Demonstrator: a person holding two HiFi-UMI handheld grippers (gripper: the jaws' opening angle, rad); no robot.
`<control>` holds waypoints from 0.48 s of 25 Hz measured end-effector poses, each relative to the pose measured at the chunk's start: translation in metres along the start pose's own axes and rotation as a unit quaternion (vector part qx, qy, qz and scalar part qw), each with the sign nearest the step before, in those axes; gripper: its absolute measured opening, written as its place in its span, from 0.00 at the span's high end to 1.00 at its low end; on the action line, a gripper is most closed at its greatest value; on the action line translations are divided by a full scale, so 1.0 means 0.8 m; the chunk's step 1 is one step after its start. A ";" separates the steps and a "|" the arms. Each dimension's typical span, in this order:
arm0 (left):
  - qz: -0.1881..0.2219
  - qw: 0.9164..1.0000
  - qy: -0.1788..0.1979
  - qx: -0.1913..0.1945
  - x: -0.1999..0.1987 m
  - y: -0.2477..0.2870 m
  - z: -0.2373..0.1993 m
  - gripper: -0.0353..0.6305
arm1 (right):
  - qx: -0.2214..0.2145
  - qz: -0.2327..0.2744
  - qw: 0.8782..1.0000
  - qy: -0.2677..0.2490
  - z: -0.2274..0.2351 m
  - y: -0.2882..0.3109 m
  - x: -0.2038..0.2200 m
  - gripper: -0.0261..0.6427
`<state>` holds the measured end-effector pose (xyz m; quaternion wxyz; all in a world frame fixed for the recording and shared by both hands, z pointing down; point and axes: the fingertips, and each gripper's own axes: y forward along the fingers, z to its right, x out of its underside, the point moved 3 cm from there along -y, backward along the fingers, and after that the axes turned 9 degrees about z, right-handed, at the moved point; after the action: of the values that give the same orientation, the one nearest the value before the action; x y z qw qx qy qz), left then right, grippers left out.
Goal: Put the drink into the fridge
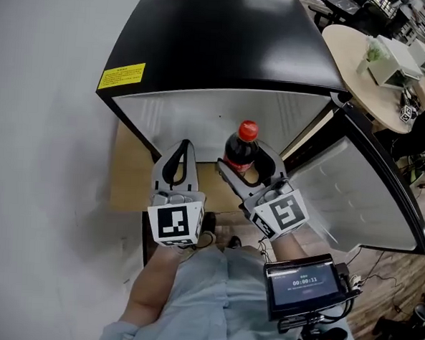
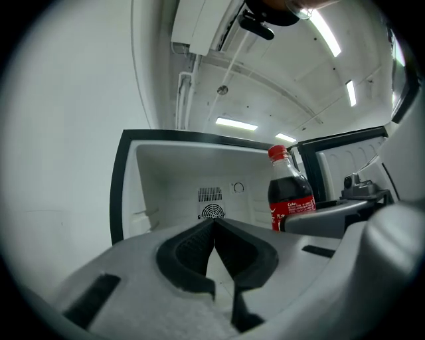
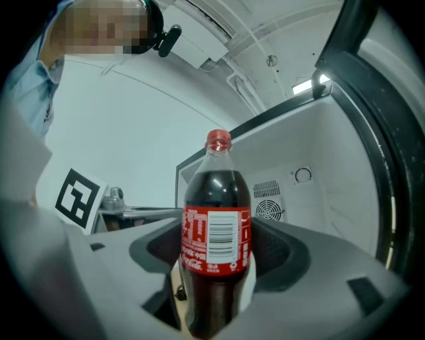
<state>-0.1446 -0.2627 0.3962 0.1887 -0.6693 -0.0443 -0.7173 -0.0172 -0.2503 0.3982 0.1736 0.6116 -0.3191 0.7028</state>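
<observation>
Sticker [image 1: 121, 75]: yellow with black print too small to read, on the black top of the fridge [image 1: 227, 51], near its left front corner.
Left claw [image 2: 214, 222]: jaws together at the tips, nothing between them; it points level into the open fridge, just left of the bottle.
Drink [image 3: 216, 232]: a dark cola bottle with a red cap, upright, its long axis vertical, in front of the fridge mouth and not yet inside.
Label: a red band with a white barcode panel; the white script reads Coca-Cola in the right gripper view and "Coke" in the left gripper view. The finer print cannot be read.
Right claw [image 3: 216, 265]: jaws wide and clamped on the lower body of the bottle, one pad on each side.
Key relation: the white cavity, with the fan grille [image 3: 267, 209] on its back wall, lies straight ahead of the bottle. By my reading the move is a level push forward and a set-down on the fridge floor. The right claw is the one on the job.
Door [image 1: 369, 190]: swung open to the right, clear of the path.
Table [image 1: 348, 59]: round and pale, beyond the fridge at the right, carrying a white box.
Screen [image 1: 300, 282]: by the right wrist, showing timer digits too small to be sure of.
</observation>
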 end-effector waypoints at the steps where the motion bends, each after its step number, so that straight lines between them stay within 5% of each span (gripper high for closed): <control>1: 0.005 1.000 0.003 0.004 0.001 0.003 -0.001 0.93 | 0.005 -0.001 1.000 0.000 0.002 0.002 0.004 0.50; 12: 0.005 0.999 -0.006 0.035 0.022 0.039 -0.005 0.93 | 0.042 0.001 0.999 -0.010 0.032 0.019 0.036 0.50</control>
<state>-0.1385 -0.2963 0.4075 0.2150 -0.6665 -0.0671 -0.7106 -0.0129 -0.2830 0.4236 0.1445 0.6250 -0.2916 0.7095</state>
